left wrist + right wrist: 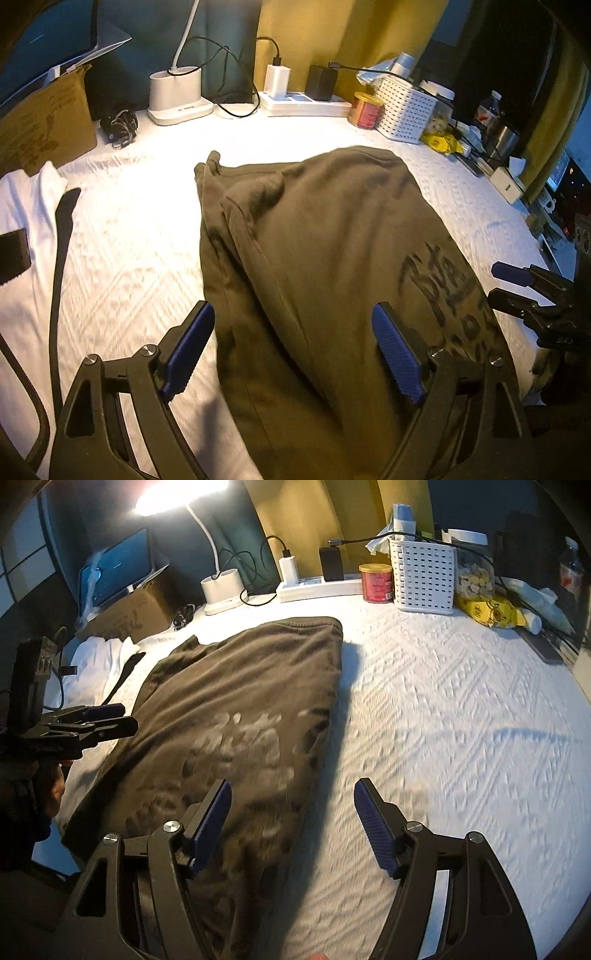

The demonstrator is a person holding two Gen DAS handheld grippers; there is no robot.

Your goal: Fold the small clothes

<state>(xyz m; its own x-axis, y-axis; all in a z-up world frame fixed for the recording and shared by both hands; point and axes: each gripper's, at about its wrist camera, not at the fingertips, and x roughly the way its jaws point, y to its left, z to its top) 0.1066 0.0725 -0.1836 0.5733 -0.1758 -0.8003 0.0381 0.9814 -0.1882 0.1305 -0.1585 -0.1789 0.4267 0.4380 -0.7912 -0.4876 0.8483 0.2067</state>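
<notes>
An olive-brown T-shirt [325,258] with printed lettering lies folded lengthwise on the white textured cover [140,229]; it also shows in the right wrist view [236,709]. My left gripper [293,325] is open and empty, hovering over the shirt's near left part. My right gripper [291,805] is open and empty above the shirt's right edge. The right gripper shows in the left wrist view [517,284] at the shirt's right side. The left gripper shows in the right wrist view [107,718] at the shirt's left side.
A white garment with black trim [33,236] lies at the left. Along the back stand a cardboard box [44,122], a lamp base [175,94], a power strip [306,103], a red tin [365,110] and a white basket [406,107]. Clutter lines the right edge.
</notes>
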